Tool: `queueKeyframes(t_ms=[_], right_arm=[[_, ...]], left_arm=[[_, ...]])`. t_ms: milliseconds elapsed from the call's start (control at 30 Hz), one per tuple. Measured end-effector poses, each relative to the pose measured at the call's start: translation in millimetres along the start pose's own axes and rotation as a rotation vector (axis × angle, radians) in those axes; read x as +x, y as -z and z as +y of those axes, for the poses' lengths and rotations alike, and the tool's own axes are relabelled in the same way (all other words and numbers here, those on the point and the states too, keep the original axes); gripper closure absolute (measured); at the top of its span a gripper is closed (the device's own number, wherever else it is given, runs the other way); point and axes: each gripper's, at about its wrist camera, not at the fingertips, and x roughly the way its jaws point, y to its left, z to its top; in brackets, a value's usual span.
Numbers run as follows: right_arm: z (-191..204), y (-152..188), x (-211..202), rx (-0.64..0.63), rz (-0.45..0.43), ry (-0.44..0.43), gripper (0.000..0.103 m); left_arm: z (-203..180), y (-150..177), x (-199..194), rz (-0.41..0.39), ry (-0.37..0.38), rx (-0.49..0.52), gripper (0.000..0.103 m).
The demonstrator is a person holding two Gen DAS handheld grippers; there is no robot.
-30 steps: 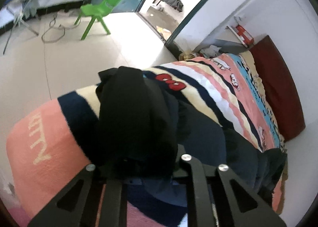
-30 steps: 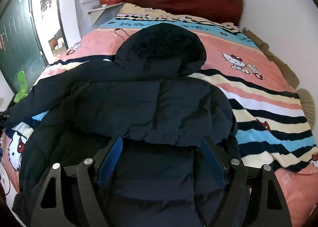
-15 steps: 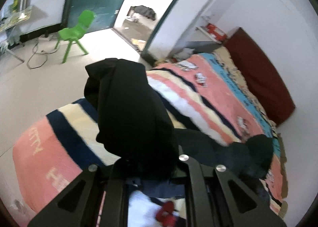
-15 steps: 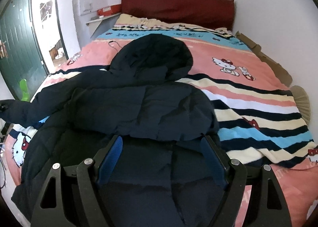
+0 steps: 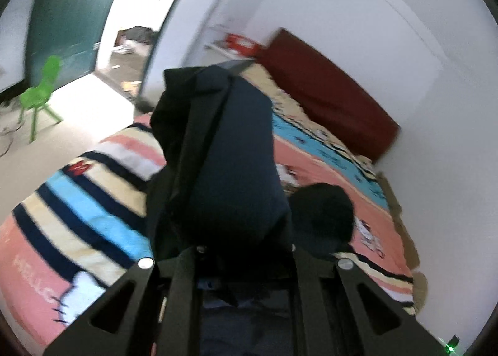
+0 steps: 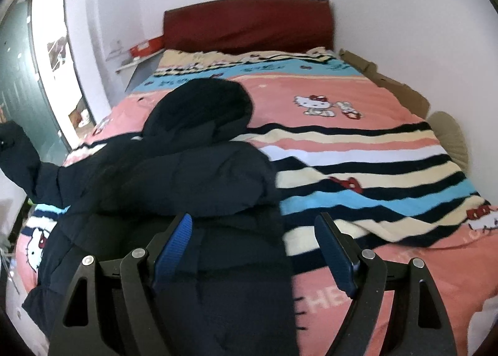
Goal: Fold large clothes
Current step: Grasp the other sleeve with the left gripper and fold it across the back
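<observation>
A dark navy hooded puffer jacket (image 6: 186, 175) lies on the striped cartoon blanket (image 6: 358, 163) of a bed, hood (image 6: 202, 106) toward the headboard. One sleeve is folded across its chest. My left gripper (image 5: 246, 250) is shut on the other sleeve (image 5: 230, 153), which bulks up in front of the left wrist camera and hides the fingertips. That raised sleeve (image 6: 18, 153) shows at the far left of the right wrist view. My right gripper (image 6: 253, 219) hovers open over the jacket's lower body, with nothing between its blue pads (image 6: 174, 240).
A dark red headboard (image 6: 249, 26) stands against the white back wall. A small shelf with a red box (image 6: 143, 47) is left of the bed, cardboard (image 6: 389, 82) lines its right side. A green chair (image 5: 40, 94) stands on the floor by the open doorway (image 5: 124, 44).
My left gripper has risen and swung toward the bed's middle, carrying the sleeve up with it. The right gripper has drifted right, staying open above the jacket.
</observation>
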Motion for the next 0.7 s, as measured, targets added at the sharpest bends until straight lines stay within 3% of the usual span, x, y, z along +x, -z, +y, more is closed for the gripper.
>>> queueKeyframes(t_ms=[233, 400, 700], right_arm=[[-55, 2, -16, 0.081, -0.029, 0.028, 0.023], [-88, 2, -29, 0.116, -0.056, 0.054, 0.023], [-143, 4, -42, 0.202, -0.084, 0.120, 0.023]], left_arm=[[-128, 29, 21, 0.047, 0.117, 0.124, 0.093], [-195, 64, 52, 0.118, 0.152, 0.171, 0.093], [-259, 147, 129, 0.252, 0.107, 0.274, 0.093]])
